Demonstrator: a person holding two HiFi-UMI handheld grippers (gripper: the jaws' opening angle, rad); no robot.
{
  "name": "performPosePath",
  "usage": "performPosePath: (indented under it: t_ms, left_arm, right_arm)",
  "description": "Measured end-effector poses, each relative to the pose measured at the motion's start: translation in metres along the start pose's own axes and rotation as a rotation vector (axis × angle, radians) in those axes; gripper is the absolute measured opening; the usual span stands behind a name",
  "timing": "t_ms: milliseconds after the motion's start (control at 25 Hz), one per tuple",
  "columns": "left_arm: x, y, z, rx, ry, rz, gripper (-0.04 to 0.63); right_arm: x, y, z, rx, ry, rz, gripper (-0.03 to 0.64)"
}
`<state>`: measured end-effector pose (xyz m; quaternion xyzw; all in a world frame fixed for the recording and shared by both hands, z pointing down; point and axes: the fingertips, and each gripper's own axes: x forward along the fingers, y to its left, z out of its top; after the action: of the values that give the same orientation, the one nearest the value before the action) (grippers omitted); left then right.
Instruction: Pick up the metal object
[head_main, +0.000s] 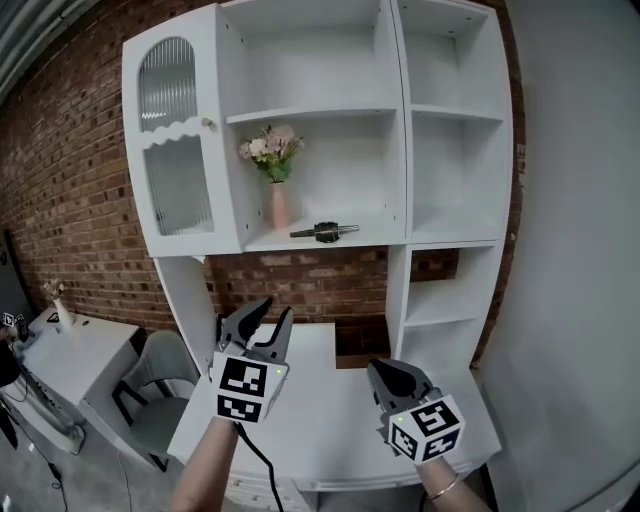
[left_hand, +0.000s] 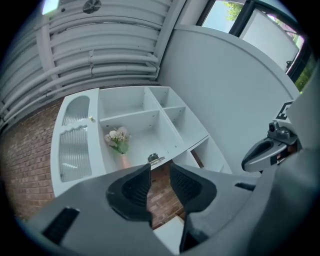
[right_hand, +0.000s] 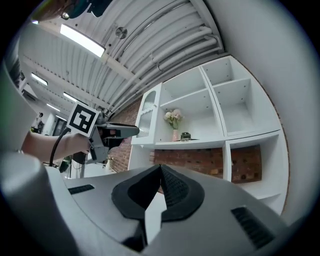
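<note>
The metal object (head_main: 324, 232), a dark knob on a thin bar, lies on the middle shelf of a white shelf unit (head_main: 455, 240), just right of a pink vase of flowers (head_main: 273, 165). It also shows small in the left gripper view (left_hand: 154, 159), just above the jaw tips, and in the right gripper view (right_hand: 185, 136). My left gripper (head_main: 275, 310) is held over the desk, well below the shelf, open with a clear gap and nothing between its jaws. Lower and to the right, my right gripper (head_main: 378, 368) is shut and empty, its tips meeting.
A white desk top (head_main: 330, 410) lies under both grippers, with brick wall behind it. The unit's ribbed-glass door (head_main: 172, 140) is closed at the upper left. A grey chair (head_main: 160, 375) and a white side table (head_main: 75, 350) stand to the left. A plain wall (head_main: 580, 250) runs along the right.
</note>
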<state>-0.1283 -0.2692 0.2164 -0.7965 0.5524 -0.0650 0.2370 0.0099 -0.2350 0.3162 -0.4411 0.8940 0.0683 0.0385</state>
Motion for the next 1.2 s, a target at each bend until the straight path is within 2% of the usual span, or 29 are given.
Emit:
performPosePath:
  t_ms: [80, 280, 480, 680, 840, 1200]
  left_arm:
    - [0.023, 0.015, 0.002, 0.02, -0.02, -0.024, 0.11]
    - [0.078, 0.042, 0.002, 0.131, -0.015, -0.075, 0.123]
    - [0.131, 0.053, -0.002, 0.192, 0.003, -0.152, 0.126]
    - [0.177, 0.063, 0.001, 0.218, 0.019, -0.175, 0.127]
    - [0.209, 0.06, -0.005, 0.223, 0.053, -0.202, 0.147]
    - [0.267, 0.038, -0.01, 0.336, 0.085, -0.244, 0.156]
  right_arm:
    - [0.02, -0.005, -0.005, 0.004, 0.011, -0.005, 0.005]
    - [0.065, -0.013, -0.008, 0.013, 0.019, -0.022, 0.006]
    - [0.092, -0.019, -0.008, 0.011, 0.023, -0.04, 0.006]
    - [0.106, -0.033, -0.012, 0.009, 0.028, -0.053, 0.006]
    - [0.114, -0.051, -0.013, 0.008, 0.026, -0.058, 0.006]
    - [0.144, -0.09, -0.024, 0.049, 0.012, -0.016, 0.005]
